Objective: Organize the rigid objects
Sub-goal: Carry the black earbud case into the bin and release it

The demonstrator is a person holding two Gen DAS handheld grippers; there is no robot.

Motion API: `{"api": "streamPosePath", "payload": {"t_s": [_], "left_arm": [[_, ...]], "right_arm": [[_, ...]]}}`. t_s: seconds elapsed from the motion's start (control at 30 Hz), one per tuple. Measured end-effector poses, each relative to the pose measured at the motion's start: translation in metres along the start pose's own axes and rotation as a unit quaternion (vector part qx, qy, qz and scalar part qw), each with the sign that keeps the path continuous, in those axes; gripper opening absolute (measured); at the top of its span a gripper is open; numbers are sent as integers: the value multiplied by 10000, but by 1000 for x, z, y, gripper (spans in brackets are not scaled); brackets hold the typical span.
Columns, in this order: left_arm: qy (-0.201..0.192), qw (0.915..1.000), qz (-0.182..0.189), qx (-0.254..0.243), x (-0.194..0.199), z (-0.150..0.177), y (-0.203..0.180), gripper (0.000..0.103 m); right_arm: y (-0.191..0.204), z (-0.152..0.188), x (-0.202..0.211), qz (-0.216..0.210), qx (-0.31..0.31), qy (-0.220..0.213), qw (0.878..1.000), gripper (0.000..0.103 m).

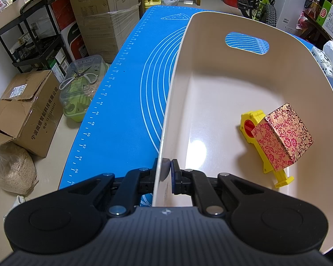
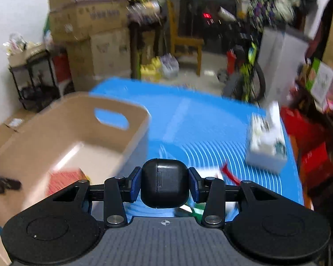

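The left gripper (image 1: 165, 168) pinches the near wall of the cream bin (image 1: 211, 84), steadying it; inside lie a patterned box (image 1: 284, 137) and a yellow tool (image 1: 253, 122). The right gripper (image 2: 164, 184), jaws closed on a black case (image 2: 164, 182), hovers just right of the bin (view blurred). Judged step: carrying. Next: move over the bin, then release.
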State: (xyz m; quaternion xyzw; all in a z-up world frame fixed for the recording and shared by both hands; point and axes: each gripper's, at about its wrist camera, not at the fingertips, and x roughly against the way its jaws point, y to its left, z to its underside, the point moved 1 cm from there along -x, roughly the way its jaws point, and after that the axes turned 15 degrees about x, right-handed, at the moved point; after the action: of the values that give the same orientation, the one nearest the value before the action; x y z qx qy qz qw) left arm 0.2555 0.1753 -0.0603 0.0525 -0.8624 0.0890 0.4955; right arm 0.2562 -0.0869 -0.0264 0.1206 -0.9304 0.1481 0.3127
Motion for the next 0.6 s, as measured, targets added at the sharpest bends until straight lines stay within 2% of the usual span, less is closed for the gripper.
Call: {"api": "streamPosePath", "payload": {"t_s": [0.1,0.27,0.43,0.6], "left_arm": [[-8,10000,-7,-17,0,0,0,10],[1,10000,-27,-4,0,0,-2,11],[-6,10000,-12,-6,0,1,-2,11],[-9,10000,-19,-21,0,1,-2,11]], "right_arm": [[13,-22,5,-121,157,-276,9994,50],[41,-51,-12,-370,518,-334,9974,50],[76,-62,-47,-565,941,29,9940,50],[95,-63,-78,-650,1061,541,9907,50]]}}
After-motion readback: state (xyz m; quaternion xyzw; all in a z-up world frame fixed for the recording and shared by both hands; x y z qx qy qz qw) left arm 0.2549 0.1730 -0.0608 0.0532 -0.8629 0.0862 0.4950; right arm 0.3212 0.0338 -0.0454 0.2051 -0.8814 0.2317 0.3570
